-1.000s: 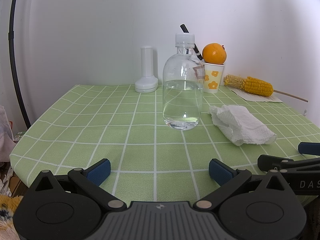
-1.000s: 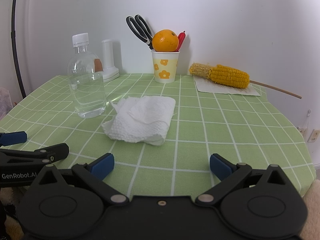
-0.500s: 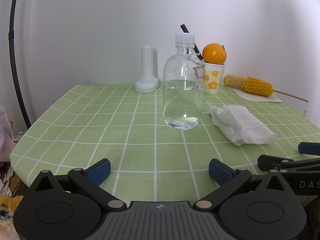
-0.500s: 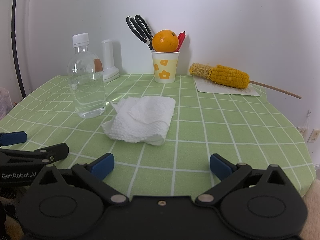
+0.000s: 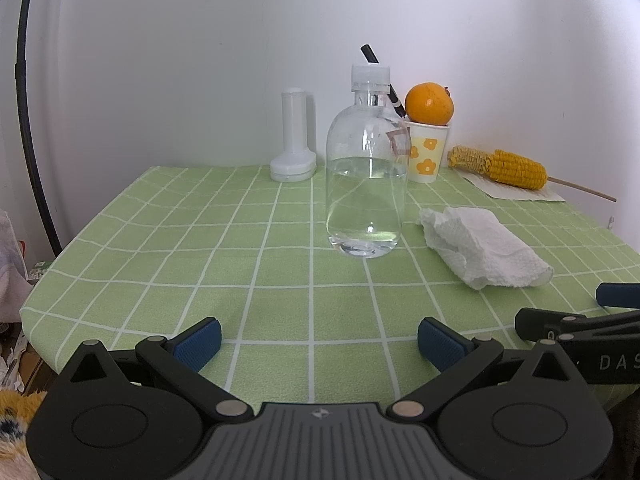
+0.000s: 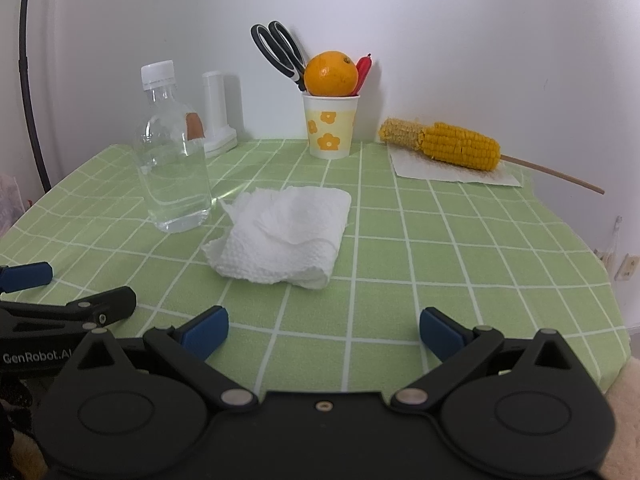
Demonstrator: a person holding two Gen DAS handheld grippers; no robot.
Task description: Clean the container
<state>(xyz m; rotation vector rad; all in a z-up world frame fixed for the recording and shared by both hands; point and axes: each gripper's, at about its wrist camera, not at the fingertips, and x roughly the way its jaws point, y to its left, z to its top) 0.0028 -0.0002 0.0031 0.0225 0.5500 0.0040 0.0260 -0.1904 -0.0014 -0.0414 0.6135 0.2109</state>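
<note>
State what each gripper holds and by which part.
Nothing is held. The left gripper and right gripper both hover with jaws open at the near table edge, short of the bottle and paper towel.

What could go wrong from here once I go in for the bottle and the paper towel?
1. The clear bottle stands upright, about half full and smooth-walled; a glancing touch from the left tool could tip or slide it.
2. The paper towel is limp and crumpled; the right tool may pinch the green tablecloth with it.
3. The loaded paper cup stands just behind; a wide sweep might topple it.
</note>
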